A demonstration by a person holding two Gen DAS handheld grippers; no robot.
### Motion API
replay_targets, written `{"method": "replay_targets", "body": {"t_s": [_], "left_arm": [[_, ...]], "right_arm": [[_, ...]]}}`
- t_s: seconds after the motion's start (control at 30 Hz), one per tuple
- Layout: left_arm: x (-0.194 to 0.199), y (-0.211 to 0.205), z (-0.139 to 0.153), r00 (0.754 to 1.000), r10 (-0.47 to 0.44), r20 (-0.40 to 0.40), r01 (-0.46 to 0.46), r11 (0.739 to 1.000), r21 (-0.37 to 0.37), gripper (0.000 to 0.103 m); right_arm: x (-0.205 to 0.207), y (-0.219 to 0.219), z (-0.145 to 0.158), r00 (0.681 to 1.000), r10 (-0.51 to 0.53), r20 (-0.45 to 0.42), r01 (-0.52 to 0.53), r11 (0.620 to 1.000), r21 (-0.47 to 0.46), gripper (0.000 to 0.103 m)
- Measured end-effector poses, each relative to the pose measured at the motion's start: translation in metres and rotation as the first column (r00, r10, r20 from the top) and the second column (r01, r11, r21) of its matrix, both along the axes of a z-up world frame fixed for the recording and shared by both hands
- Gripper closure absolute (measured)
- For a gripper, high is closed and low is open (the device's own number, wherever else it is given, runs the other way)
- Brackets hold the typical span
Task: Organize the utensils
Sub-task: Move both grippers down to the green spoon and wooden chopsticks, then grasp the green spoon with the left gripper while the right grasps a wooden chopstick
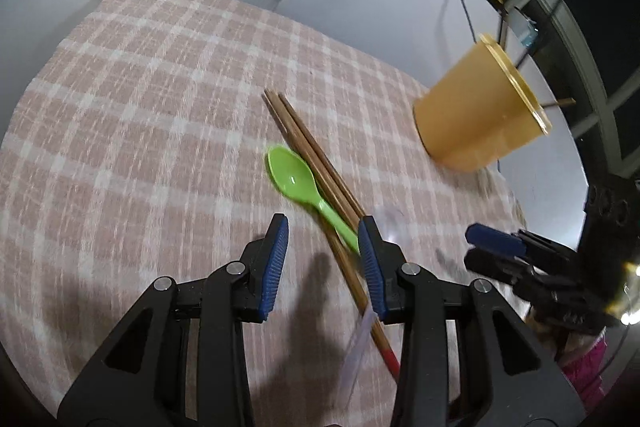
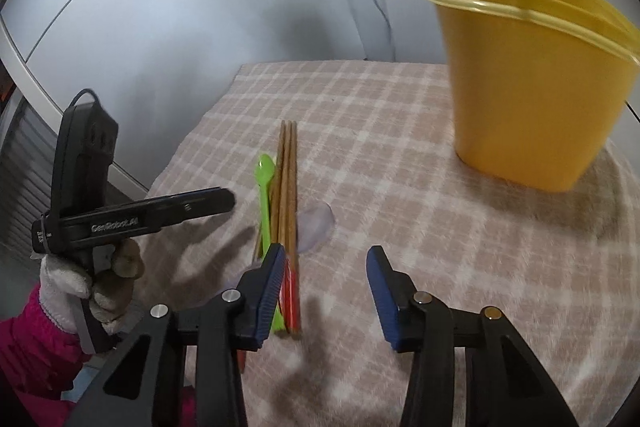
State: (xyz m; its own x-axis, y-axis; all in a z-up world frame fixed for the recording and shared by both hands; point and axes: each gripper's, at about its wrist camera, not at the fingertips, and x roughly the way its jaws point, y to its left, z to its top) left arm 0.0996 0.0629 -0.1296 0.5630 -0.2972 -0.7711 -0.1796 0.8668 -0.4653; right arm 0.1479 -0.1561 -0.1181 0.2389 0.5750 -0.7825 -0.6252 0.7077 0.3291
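A green plastic spoon (image 1: pixel 294 179) lies on the checked cloth beside wooden chopsticks (image 1: pixel 316 163) with red ends. A clear plastic spoon (image 1: pixel 356 347) lies next to them. My left gripper (image 1: pixel 323 231) is open and empty, just short of the green spoon's handle. In the right wrist view the green spoon (image 2: pixel 265 195), the chopsticks (image 2: pixel 289 187) and the clear spoon (image 2: pixel 316 227) lie ahead, left of centre. My right gripper (image 2: pixel 326 255) is open and empty above the cloth. The yellow cup (image 2: pixel 532 79) holds chopsticks and a dark utensil.
The yellow cup (image 1: pixel 476 111) stands at the table's far right. The pink checked cloth (image 1: pixel 140 107) covers the table. The other gripper shows at the right edge (image 1: pixel 520 259) and at the left (image 2: pixel 132 219). White wall panels lie behind.
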Motion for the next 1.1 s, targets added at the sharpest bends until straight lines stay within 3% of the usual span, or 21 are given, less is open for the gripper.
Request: {"method": "replay_targets", "body": {"t_s": [0.33, 0.47, 0.8, 1.1], "left_arm": [[0.024, 0.0, -0.019, 0.997, 0.042, -0.06, -0.045, 0.998, -0.046, 0.066], [0.027, -0.005, -0.021, 0.998, 0.04, -0.054, -0.041, 0.999, -0.015, 0.067], [0.026, -0.002, -0.027, 0.999, 0.039, -0.033, -0.037, 0.997, 0.064, 0.095], [0.022, 0.004, -0.03, 0.999, 0.03, -0.029, -0.028, 0.997, 0.071, 0.096]], "right_arm": [[0.019, 0.03, -0.005, 1.0, 0.022, -0.001, -0.022, 0.998, -0.058, 0.066], [0.025, 0.035, -0.007, 1.0, 0.027, -0.006, -0.028, 0.997, -0.075, 0.068], [0.036, 0.059, -0.015, 0.997, 0.072, -0.037, -0.076, 0.993, -0.093, 0.072], [0.053, 0.085, -0.028, 0.989, 0.081, -0.121, -0.091, 0.993, -0.077, 0.077]]}}
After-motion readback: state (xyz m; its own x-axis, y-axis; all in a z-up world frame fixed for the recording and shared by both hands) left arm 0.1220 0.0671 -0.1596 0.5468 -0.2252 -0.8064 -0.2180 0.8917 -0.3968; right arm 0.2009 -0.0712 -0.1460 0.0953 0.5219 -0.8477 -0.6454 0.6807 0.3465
